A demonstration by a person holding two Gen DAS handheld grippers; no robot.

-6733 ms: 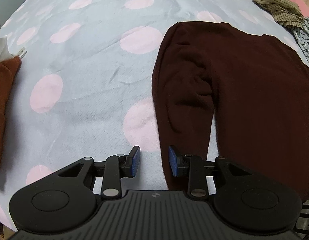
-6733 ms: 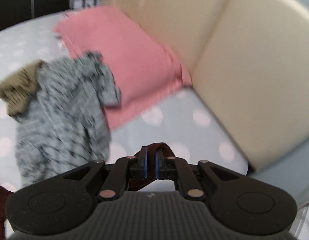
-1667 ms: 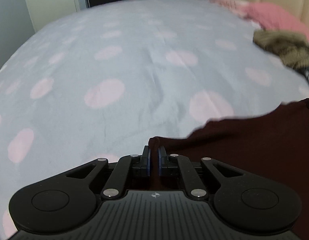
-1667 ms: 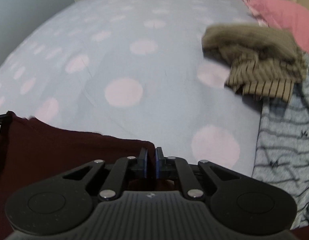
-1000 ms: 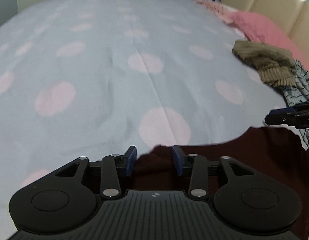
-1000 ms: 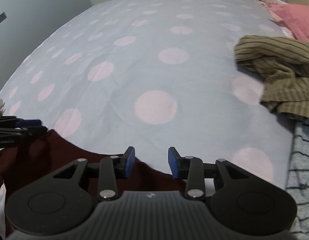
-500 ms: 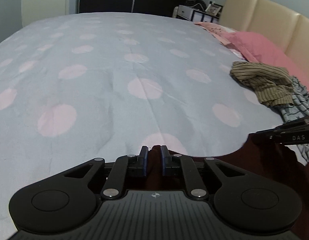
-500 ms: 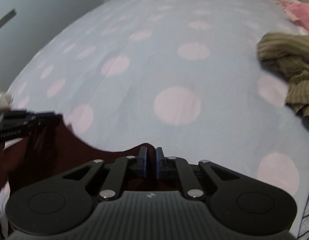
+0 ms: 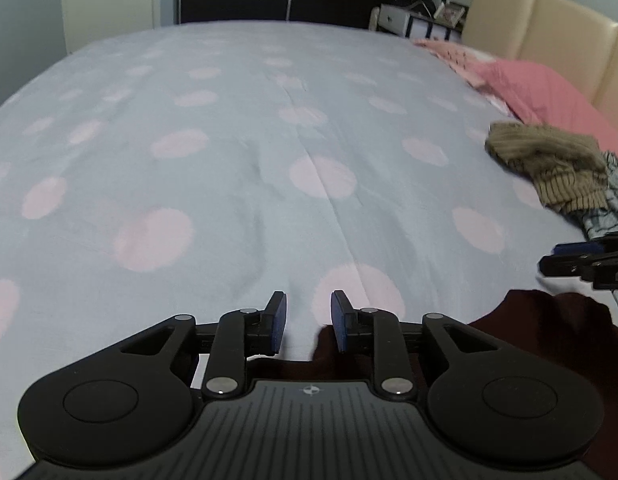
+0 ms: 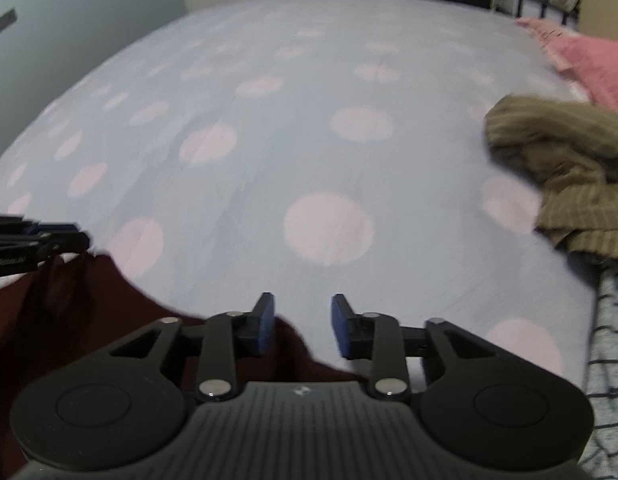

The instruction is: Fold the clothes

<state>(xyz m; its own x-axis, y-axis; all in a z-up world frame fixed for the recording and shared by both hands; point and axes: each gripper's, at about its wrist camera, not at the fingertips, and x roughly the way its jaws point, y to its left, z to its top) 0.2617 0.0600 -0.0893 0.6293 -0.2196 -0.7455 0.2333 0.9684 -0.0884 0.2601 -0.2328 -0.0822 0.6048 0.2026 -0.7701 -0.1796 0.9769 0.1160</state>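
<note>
The dark maroon garment [image 9: 549, 320] lies on the bed just below both grippers, its near edge showing in the right wrist view [image 10: 69, 312] too. My left gripper [image 9: 305, 322] is open, with the garment's edge low by its right finger. My right gripper [image 10: 299, 322] is open, with the garment's edge beneath its left finger. Neither holds anything. The right gripper shows at the right edge of the left wrist view [image 9: 589, 262], and the left gripper at the left edge of the right wrist view [image 10: 33, 246].
The bed has a pale blue sheet with pink dots [image 9: 269, 160]. An olive striped garment [image 9: 549, 164] and a grey patterned one [image 10: 613, 360] lie at the right. A pink pillow [image 9: 549, 88] rests against the beige headboard [image 9: 549, 36].
Both grippers were shut on the maroon garment's edge half a second ago. Both have opened and let it go, and the edge has dropped below the fingers.
</note>
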